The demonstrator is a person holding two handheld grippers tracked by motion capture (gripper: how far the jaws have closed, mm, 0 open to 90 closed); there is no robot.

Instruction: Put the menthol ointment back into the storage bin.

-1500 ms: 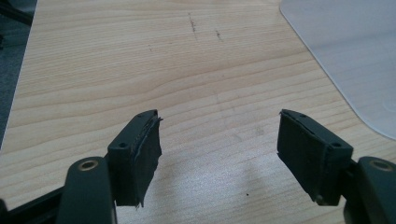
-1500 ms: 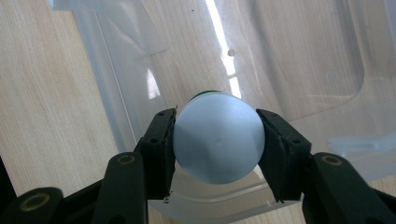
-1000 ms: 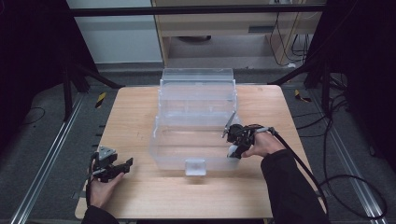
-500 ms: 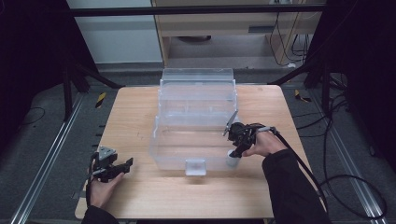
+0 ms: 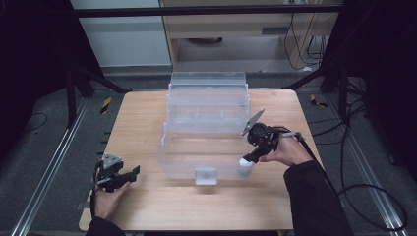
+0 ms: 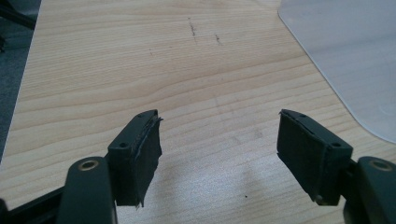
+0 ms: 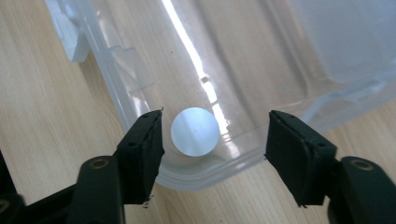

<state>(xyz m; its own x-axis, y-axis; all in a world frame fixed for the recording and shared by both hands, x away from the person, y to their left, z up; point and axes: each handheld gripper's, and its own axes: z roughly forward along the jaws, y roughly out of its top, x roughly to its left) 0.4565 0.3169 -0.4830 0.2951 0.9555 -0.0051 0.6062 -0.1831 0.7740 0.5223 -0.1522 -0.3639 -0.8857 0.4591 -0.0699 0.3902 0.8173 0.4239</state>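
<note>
Your right gripper (image 5: 249,158) is at the right of centre in the high view, over the near right corner of the clear plastic storage box (image 5: 206,123) that stands in the middle of the light wooden table (image 5: 142,118). Its jaws have just been opening, and now they stand partly apart. In the right gripper view, the small white round ball (image 7: 194,131) lies between your two black pads (image 7: 142,154) but touches neither of them; it rests on the bottom of the clear box, in the corner near the rim. In the high view the same ball (image 5: 244,162) shows as a white spot just under the tips of your right gripper, behind the transparent wall. Your left gripper (image 5: 127,175) is at the lower left of the high view, low over the bare table and well apart from the box. Its jaws are wide apart and hold nothing; in the left gripper view you see wood grain between them.
</note>
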